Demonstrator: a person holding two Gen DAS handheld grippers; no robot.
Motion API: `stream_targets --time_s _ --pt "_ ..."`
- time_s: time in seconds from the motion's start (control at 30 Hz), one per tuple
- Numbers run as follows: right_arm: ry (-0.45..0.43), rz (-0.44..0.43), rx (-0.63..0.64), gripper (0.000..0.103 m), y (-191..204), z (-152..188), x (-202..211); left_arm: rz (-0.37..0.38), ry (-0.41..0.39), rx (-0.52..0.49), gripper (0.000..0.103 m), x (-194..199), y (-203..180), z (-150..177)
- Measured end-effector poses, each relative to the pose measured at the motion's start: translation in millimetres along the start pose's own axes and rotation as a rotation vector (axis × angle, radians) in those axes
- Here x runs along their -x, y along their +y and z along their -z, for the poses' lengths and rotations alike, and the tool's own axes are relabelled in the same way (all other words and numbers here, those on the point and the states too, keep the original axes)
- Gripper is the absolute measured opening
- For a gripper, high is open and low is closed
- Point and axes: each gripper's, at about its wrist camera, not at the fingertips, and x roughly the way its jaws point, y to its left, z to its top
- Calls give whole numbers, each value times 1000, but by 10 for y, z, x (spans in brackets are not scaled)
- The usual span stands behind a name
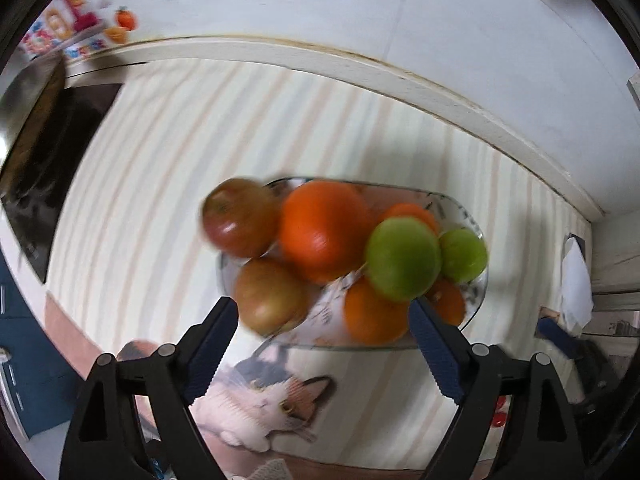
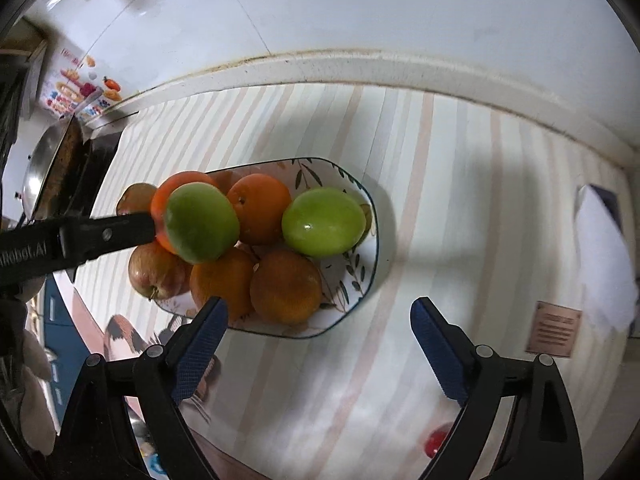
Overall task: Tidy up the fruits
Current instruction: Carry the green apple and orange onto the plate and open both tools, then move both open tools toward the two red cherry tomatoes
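1. On the striped counter, a leaf-patterned plate [image 2: 360,280] holds heaped fruit [image 2: 286,286];
2. left gripper [image 1: 322,322] and right gripper [image 2: 320,320] both gape wide, empty;
3. nudging the pile could roll an apple [image 2: 156,270] off the rim.

Glossy ceramic plate [image 2: 360,280]; smooth shiny green apple [image 2: 324,222].

Showing black plastic arms on the left tool [image 1: 322,322] and right tool [image 2: 318,322], each ending in dark blue ribbed fingers [image 2: 202,350]. Carrying round grey pivot screws [image 2: 483,351] at the joints. Bearing white lettering on the left tool's black side.
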Motion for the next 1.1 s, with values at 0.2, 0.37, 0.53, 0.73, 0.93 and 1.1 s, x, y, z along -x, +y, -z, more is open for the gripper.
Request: stream_targets --time_s 0.2,0.37,0.53,0.73,0.93,1.1 --pt "-39 11 41 96 143 145 329 -28 -74 35 87 266 148 377" --pt "-76 22 71 96 280 255 582 -40 -135 41 87 521 176 642" --pt "-123 32 99 96 397 417 894 -49 -203 29 87 826 144 881" --pt "-198 36 126 96 504 660 1412 -36 -288 8 87 1265 66 1151" --pt "-280 26 135 96 584 868 1972 -16 -352 -2 87 1636 38 1385" --pt "-328 13 142 96 637 1017 2337 -7 -386 -8 87 1874 52 1569"
